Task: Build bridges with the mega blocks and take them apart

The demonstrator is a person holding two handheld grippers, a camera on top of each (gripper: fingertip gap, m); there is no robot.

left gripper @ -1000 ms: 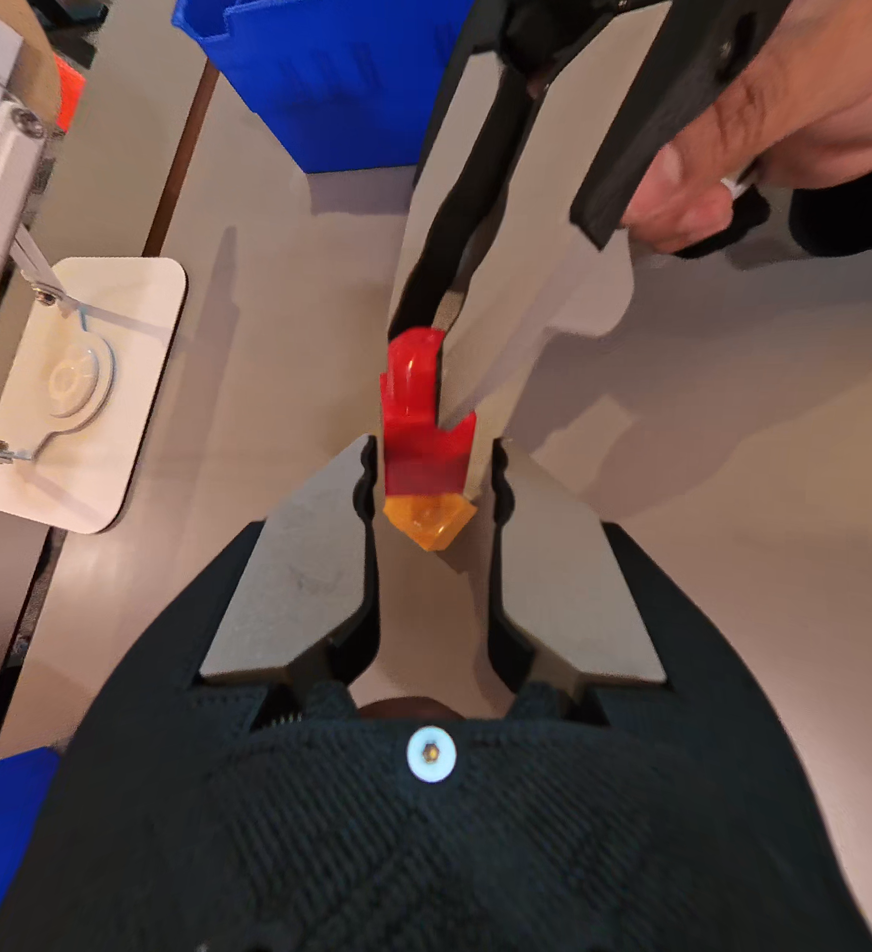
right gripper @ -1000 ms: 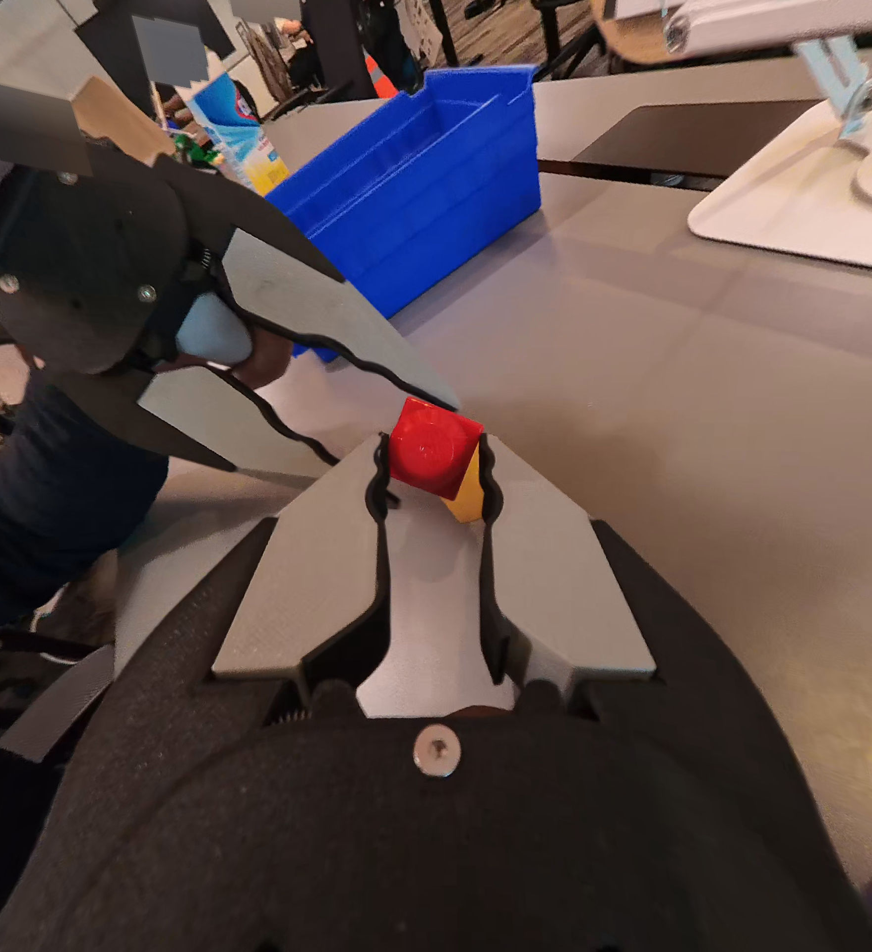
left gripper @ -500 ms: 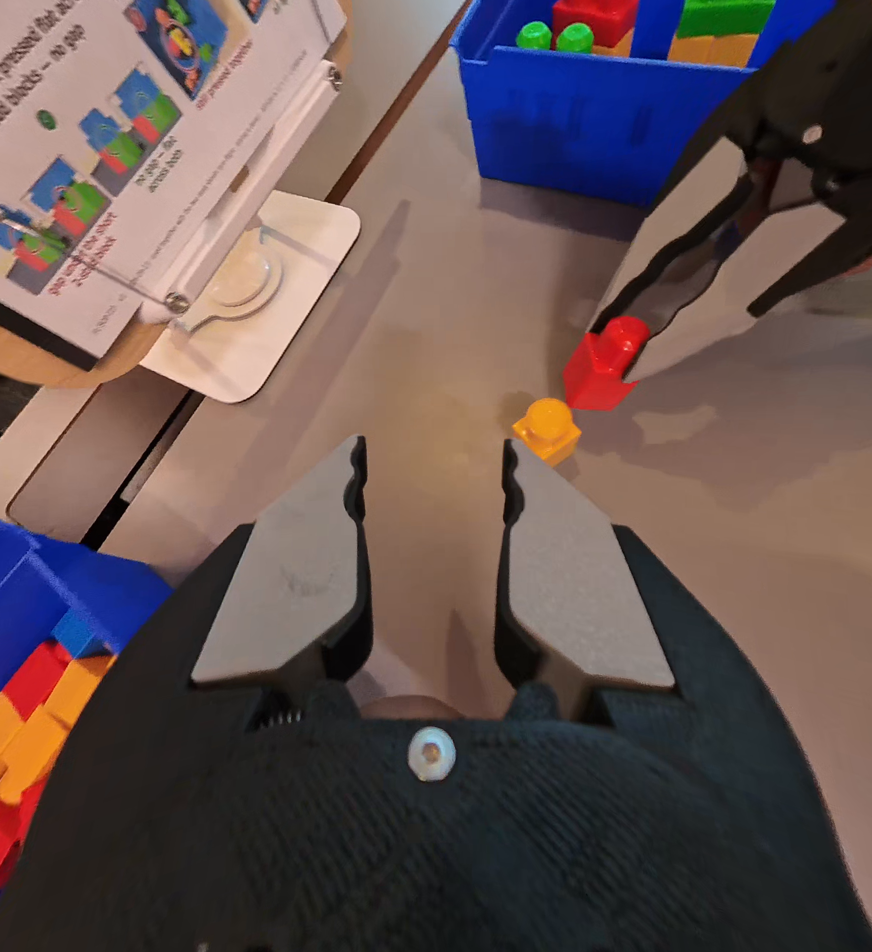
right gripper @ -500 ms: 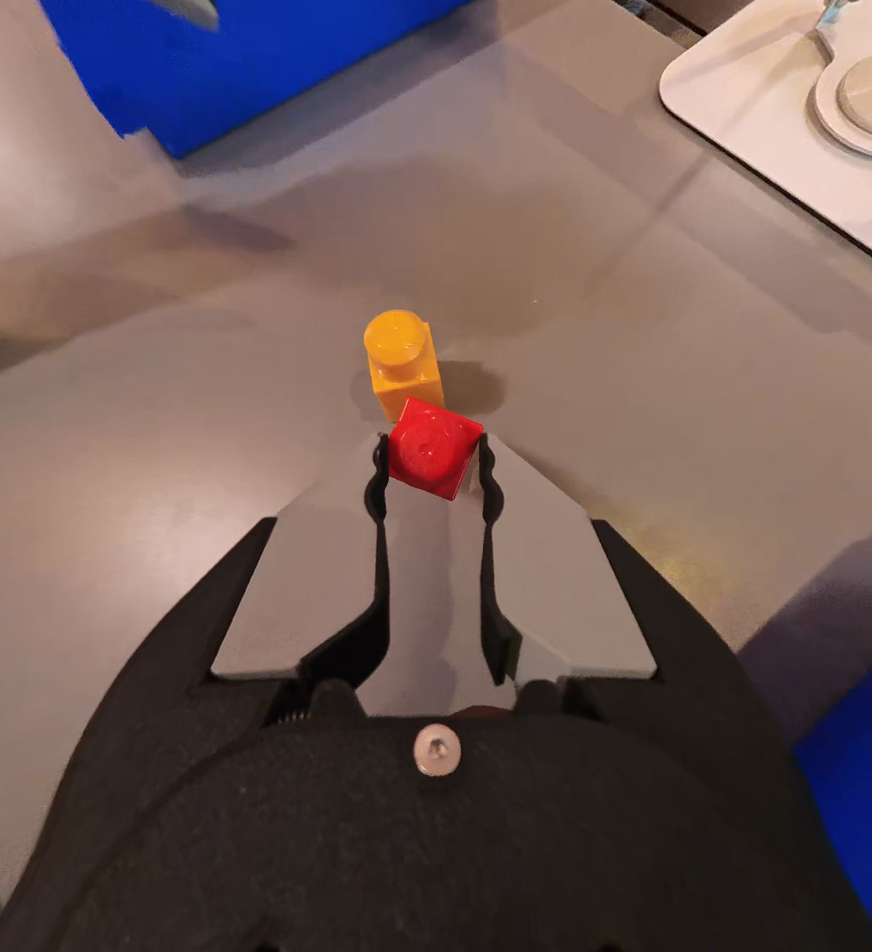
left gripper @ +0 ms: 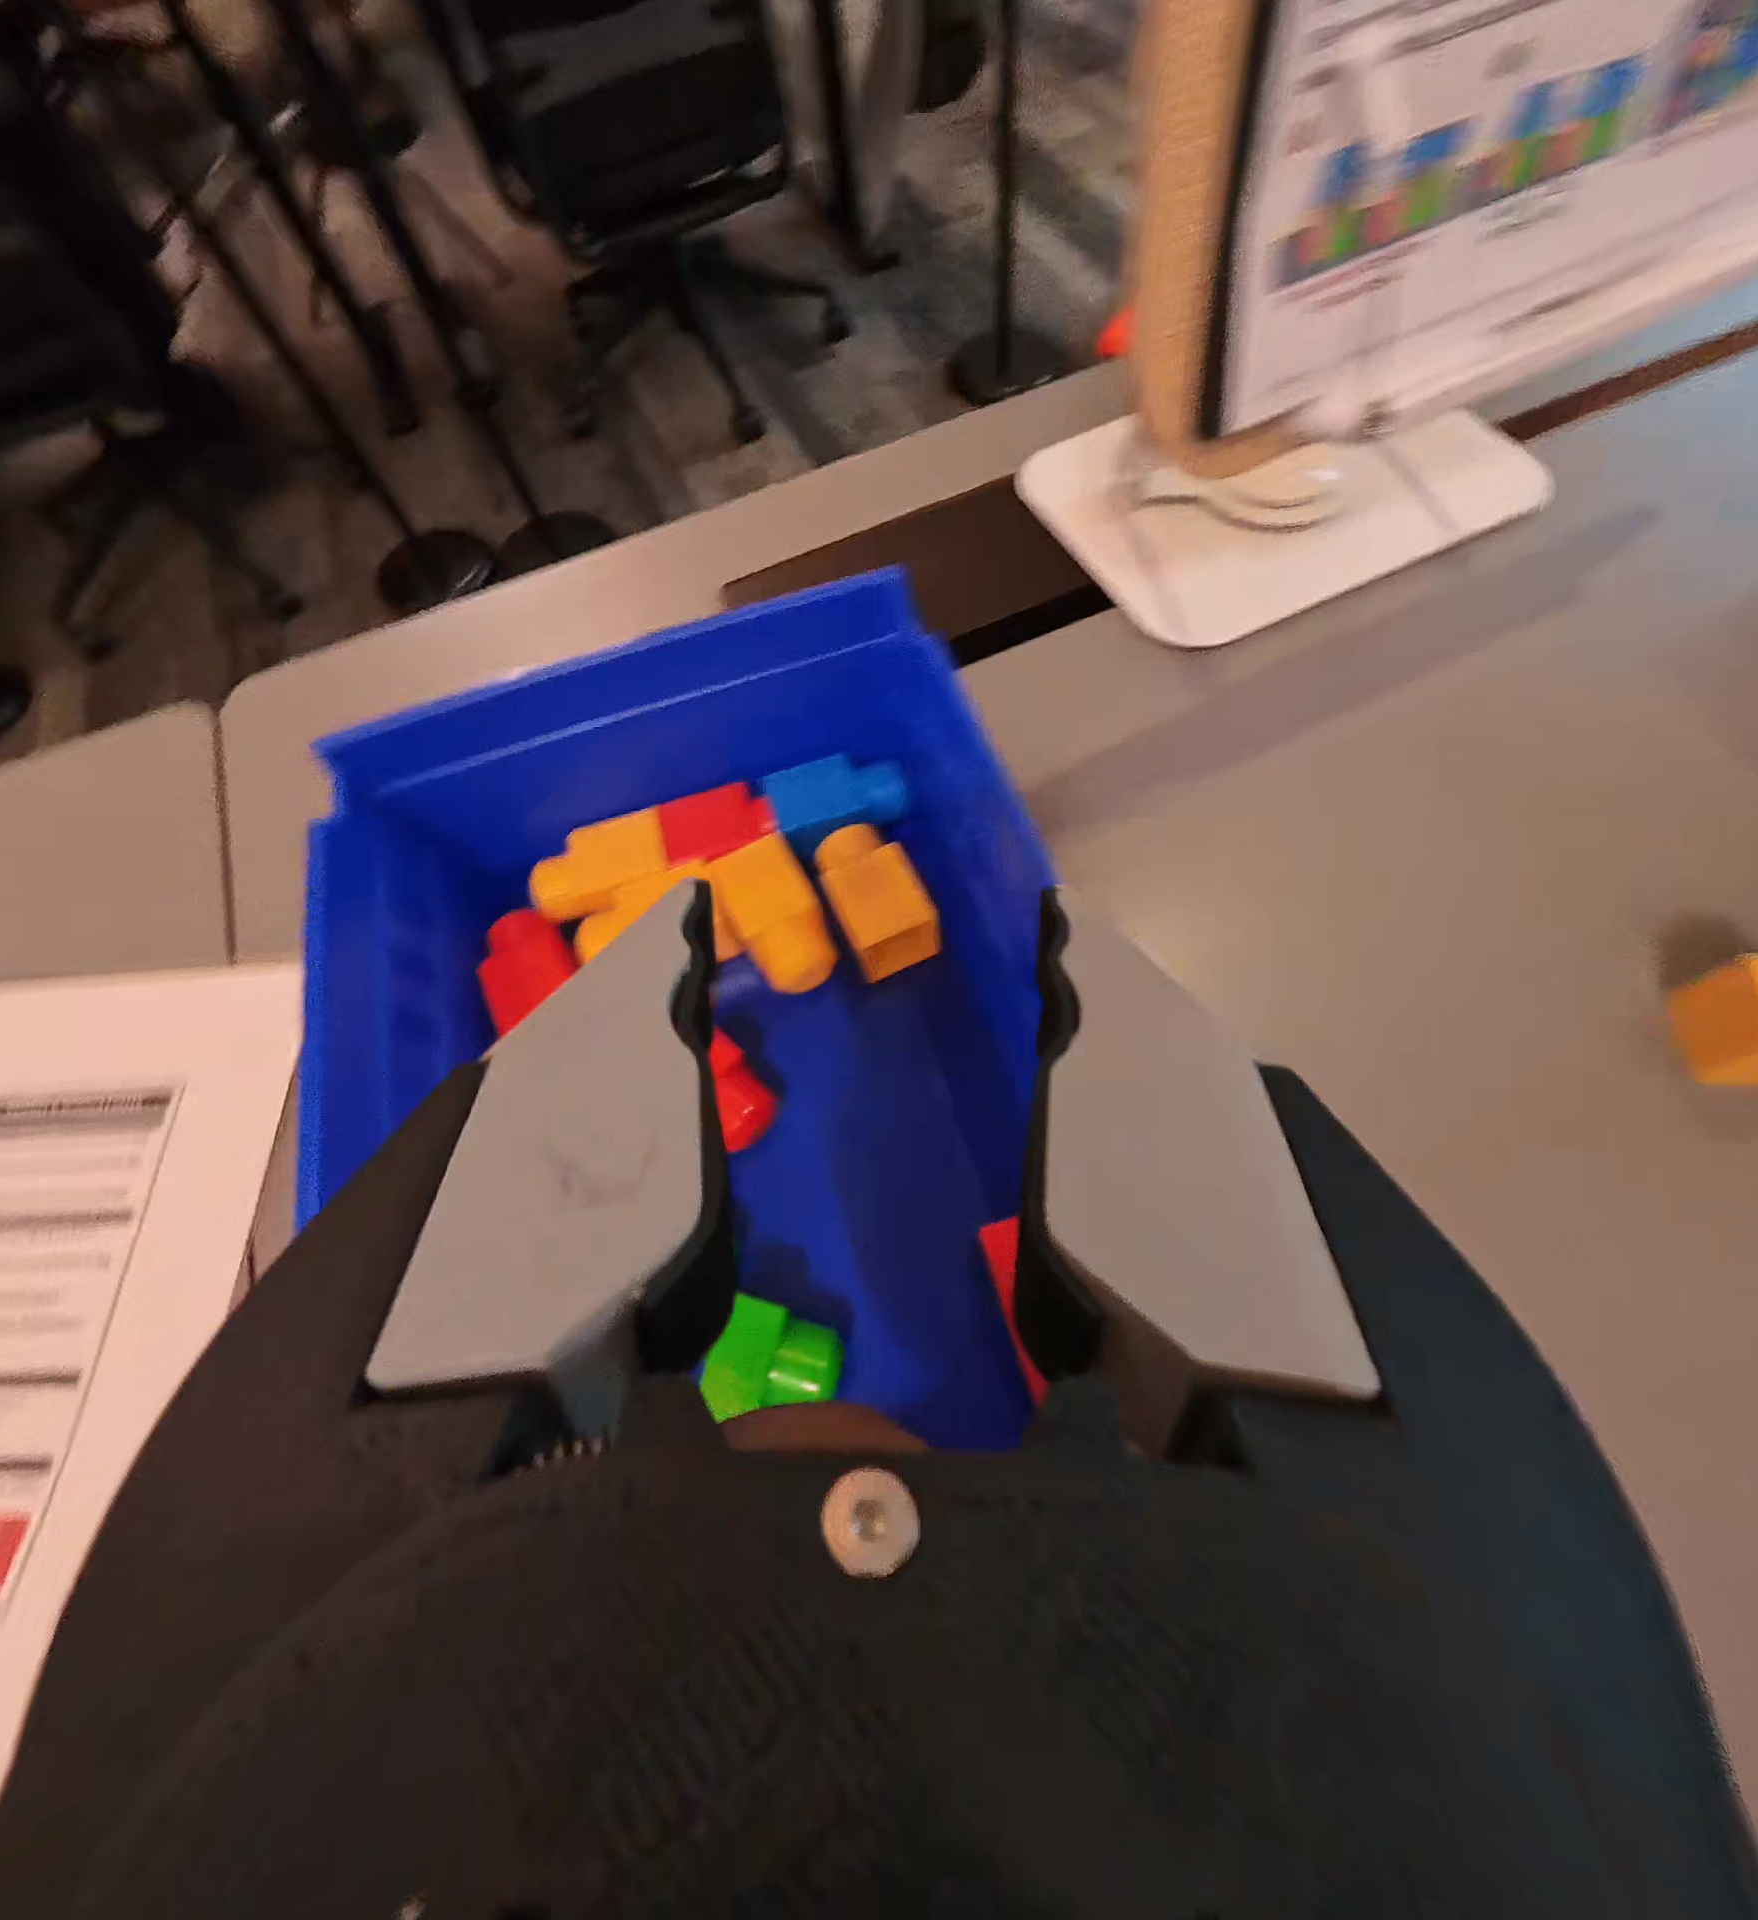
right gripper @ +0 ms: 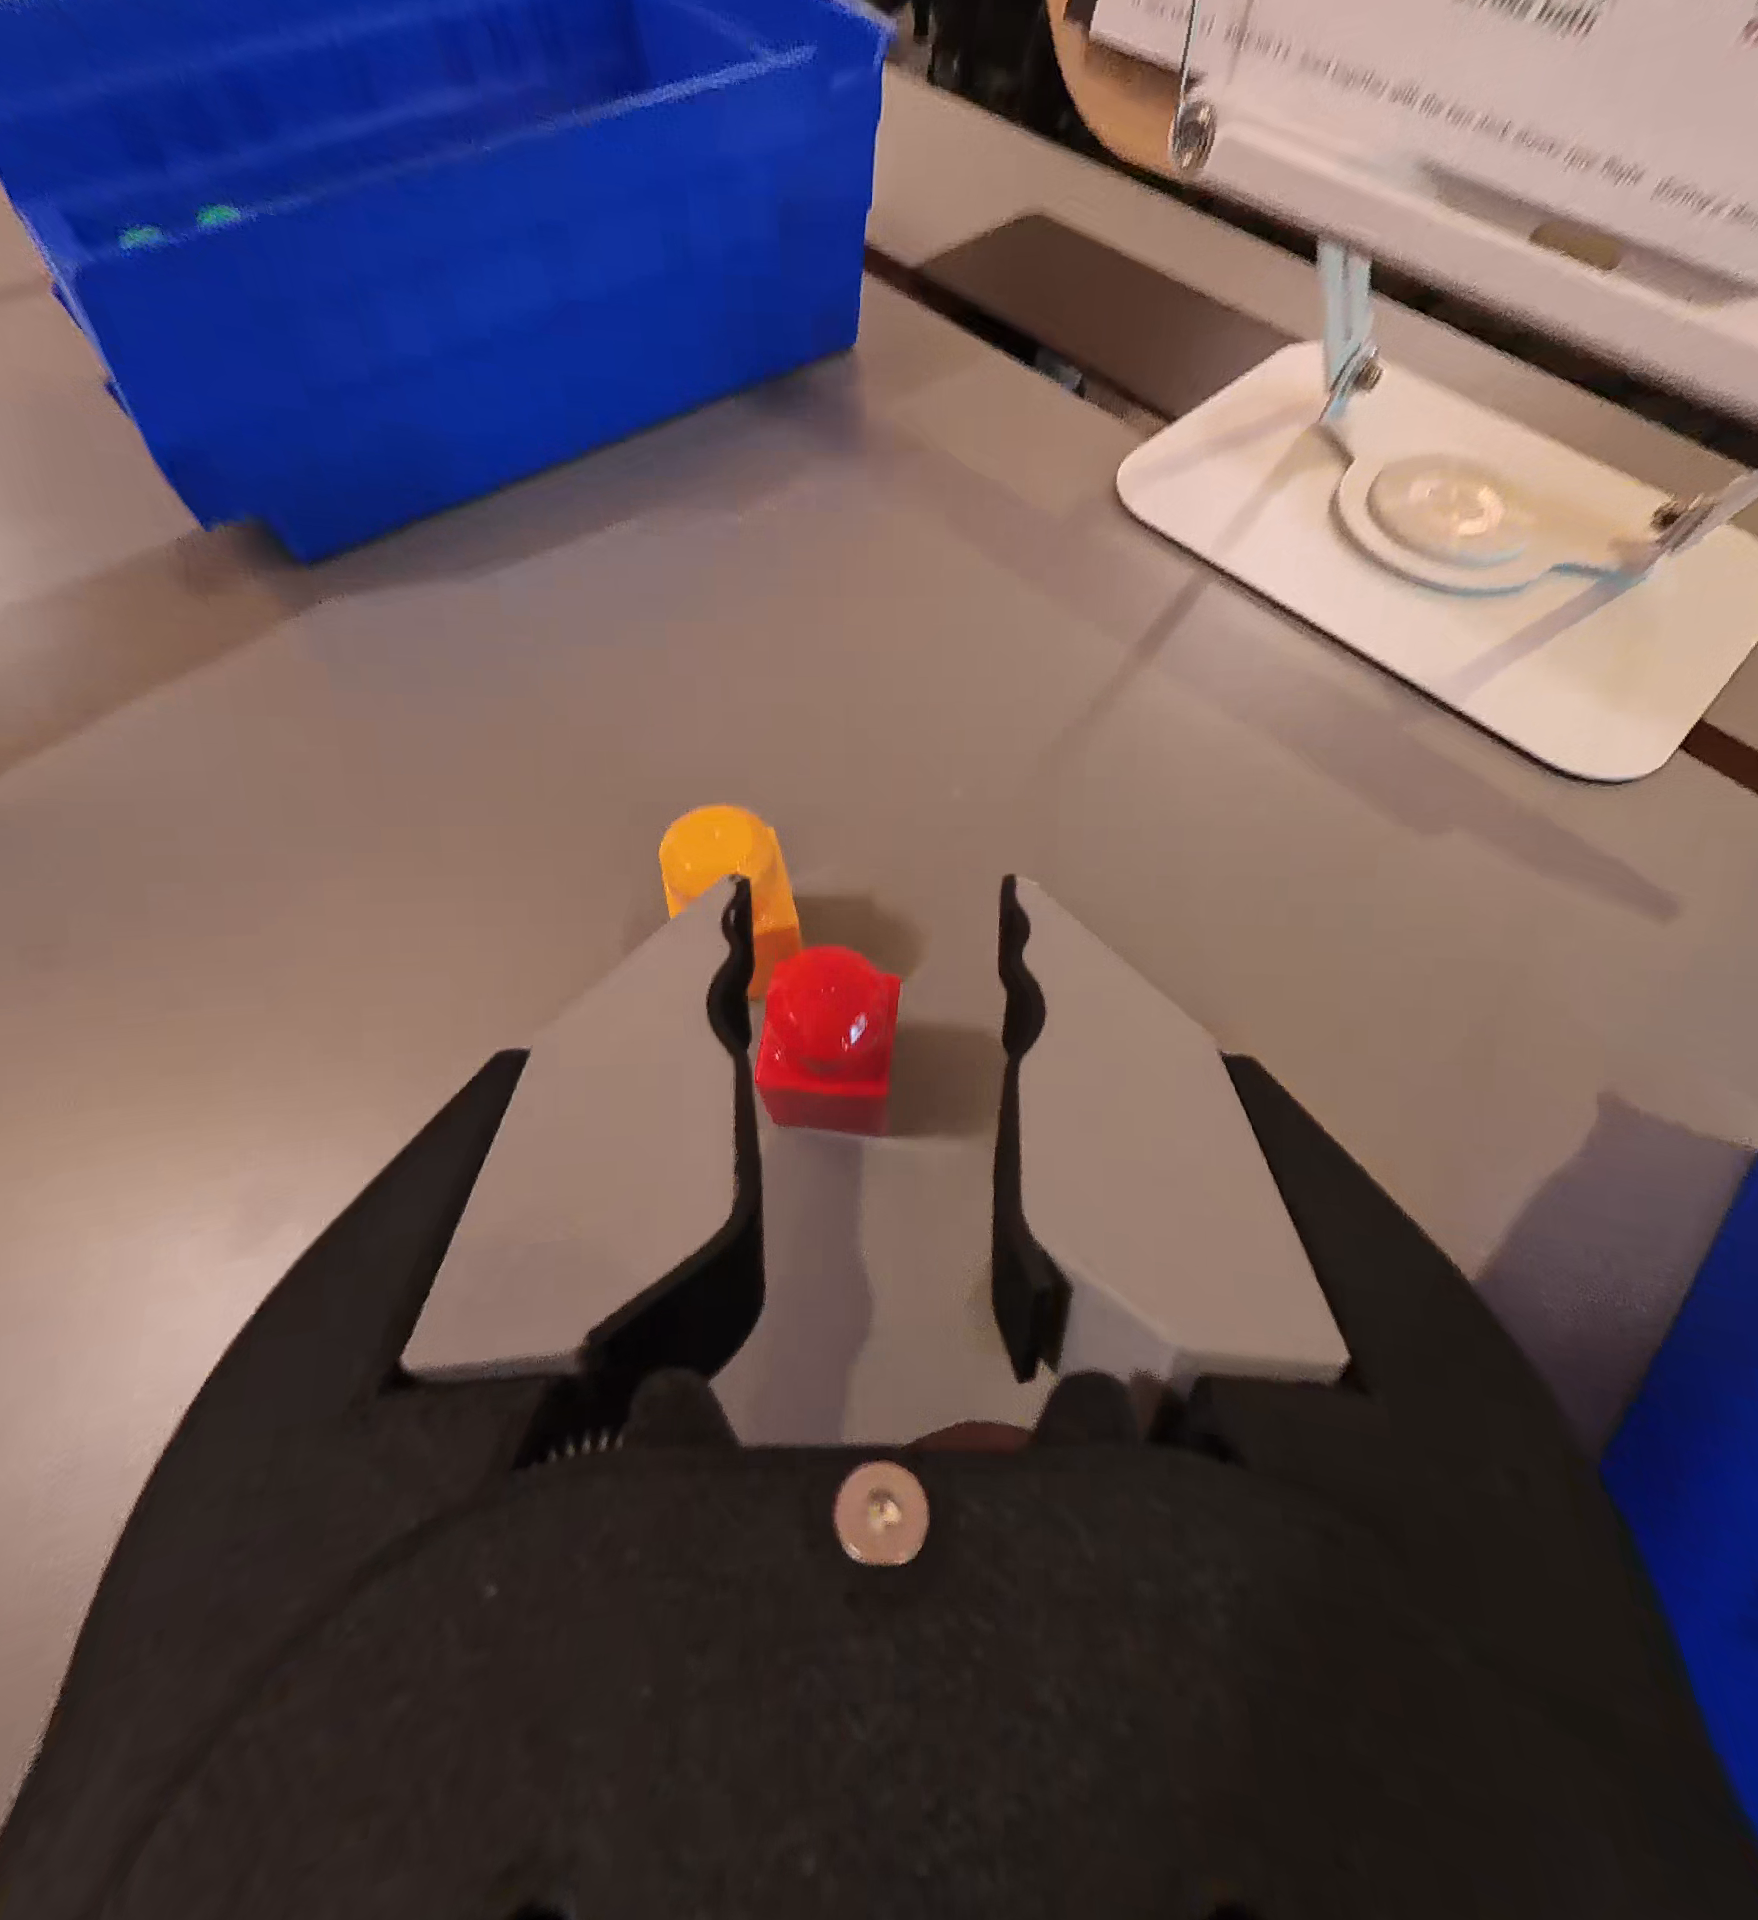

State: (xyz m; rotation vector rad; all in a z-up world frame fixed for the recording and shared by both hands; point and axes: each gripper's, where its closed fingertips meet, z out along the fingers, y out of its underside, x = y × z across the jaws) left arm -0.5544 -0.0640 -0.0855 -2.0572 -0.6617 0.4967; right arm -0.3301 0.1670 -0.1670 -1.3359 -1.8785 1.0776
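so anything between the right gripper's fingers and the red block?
No. In the right wrist view the red block stands on bare table between the open right gripper fingers, close to one finger.

Red block (right gripper: 828, 1039) and orange block (right gripper: 729, 883) stand upright (studs up), just beside each other on the table; more blocks (left gripper: 740, 883) lie jumbled in the bin (left gripper: 387, 935).

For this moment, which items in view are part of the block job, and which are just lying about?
Part of the job:
- red block and orange block, standing on the table
- blue bin of loose blocks
- left gripper, right gripper, both open

Lying about:
- white stand with instruction sheet
- printed page
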